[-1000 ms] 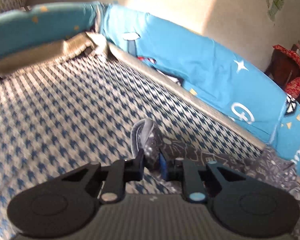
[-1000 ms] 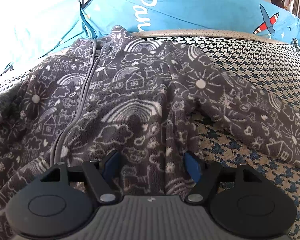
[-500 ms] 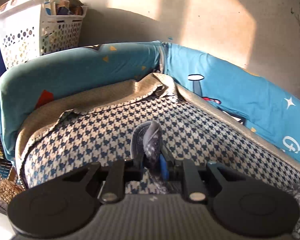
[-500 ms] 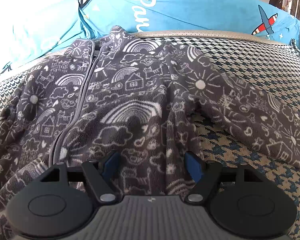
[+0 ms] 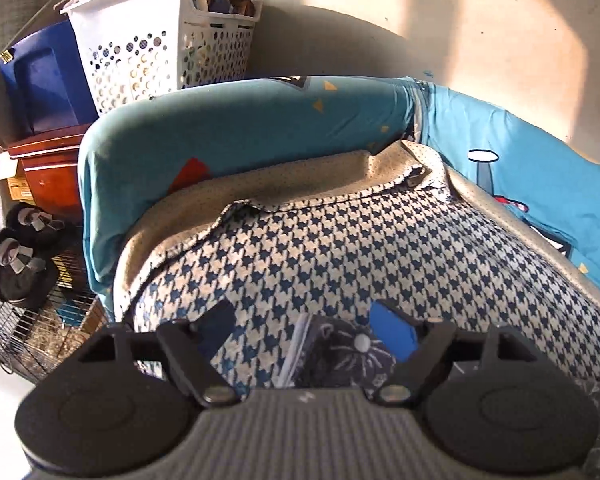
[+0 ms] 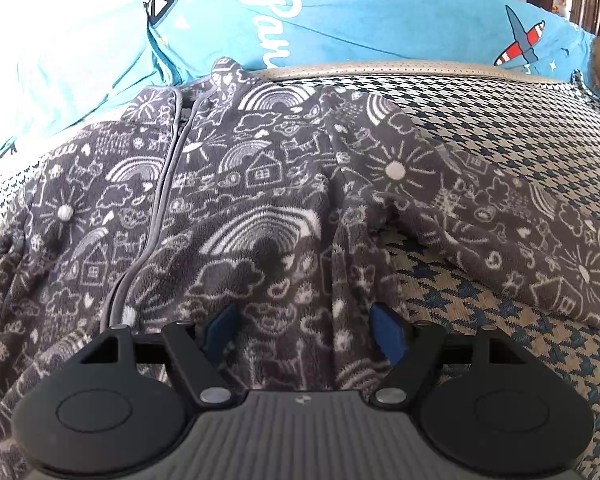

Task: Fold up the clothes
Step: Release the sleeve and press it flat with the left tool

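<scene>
Released, the jacket (image 5: 342, 354) lies between opening left tongs (image 5: 306, 330) (right tongs (image 6: 302, 326) spread).

I count 1 grey printed jacket (image 6: 260, 208) spread across the middle of my right view, with 1 zip running down it and 1 sleeve (image 6: 500, 216) stretched toward the right edge. In my left view, upper left, there is 1 white laundry basket (image 5: 160, 40) and 1 blue bin (image 5: 44, 76). At the left edge sit 2 black slippers (image 5: 16, 248), and 1 wire cage (image 5: 32, 332) fills the lower left corner.
</scene>
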A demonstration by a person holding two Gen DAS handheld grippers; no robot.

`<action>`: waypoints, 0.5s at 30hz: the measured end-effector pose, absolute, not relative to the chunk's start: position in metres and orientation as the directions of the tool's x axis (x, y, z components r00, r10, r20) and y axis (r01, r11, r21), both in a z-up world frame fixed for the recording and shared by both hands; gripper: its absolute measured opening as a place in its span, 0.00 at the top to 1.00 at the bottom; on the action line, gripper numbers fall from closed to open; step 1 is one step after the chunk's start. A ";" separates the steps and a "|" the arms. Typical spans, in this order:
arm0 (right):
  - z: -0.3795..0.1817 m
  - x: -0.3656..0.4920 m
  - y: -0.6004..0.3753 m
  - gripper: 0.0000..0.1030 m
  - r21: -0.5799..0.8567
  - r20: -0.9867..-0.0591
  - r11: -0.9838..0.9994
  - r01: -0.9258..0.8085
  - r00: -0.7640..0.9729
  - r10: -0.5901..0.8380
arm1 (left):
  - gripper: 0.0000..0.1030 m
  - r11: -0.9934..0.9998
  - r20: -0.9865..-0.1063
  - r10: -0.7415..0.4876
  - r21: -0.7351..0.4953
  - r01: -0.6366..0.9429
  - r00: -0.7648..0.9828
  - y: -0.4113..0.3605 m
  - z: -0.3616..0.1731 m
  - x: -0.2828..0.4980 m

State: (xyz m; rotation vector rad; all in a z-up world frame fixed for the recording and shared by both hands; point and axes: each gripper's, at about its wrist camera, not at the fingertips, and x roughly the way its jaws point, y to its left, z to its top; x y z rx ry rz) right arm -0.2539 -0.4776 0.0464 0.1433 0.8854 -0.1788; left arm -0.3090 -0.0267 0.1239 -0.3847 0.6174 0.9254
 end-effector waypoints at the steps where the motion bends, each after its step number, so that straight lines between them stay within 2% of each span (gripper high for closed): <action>1: 0.047 -0.254 -0.479 0.29 0.056 -0.777 0.975 0.216 0.622 -0.093 | 0.24 0.566 -0.640 0.617 -0.044 -0.824 0.458 -0.030 0.123 -0.307; 9: 0.062 -0.258 -0.474 0.29 0.054 -0.716 0.982 0.178 0.693 -0.086 | 0.23 0.686 -0.689 0.472 -0.104 -0.720 0.550 -0.057 0.110 -0.281; 12: 0.064 -0.257 -0.470 0.33 0.075 -0.705 0.988 0.134 0.708 -0.043 | 0.20 0.727 -0.712 0.418 -0.110 -0.678 0.564 -0.070 0.103 -0.267; 15: 0.065 -0.255 -0.467 0.41 0.114 -0.697 0.989 0.098 0.717 0.009 | 0.20 0.771 -0.727 0.366 -0.113 -0.626 0.581 -0.083 0.099 -0.252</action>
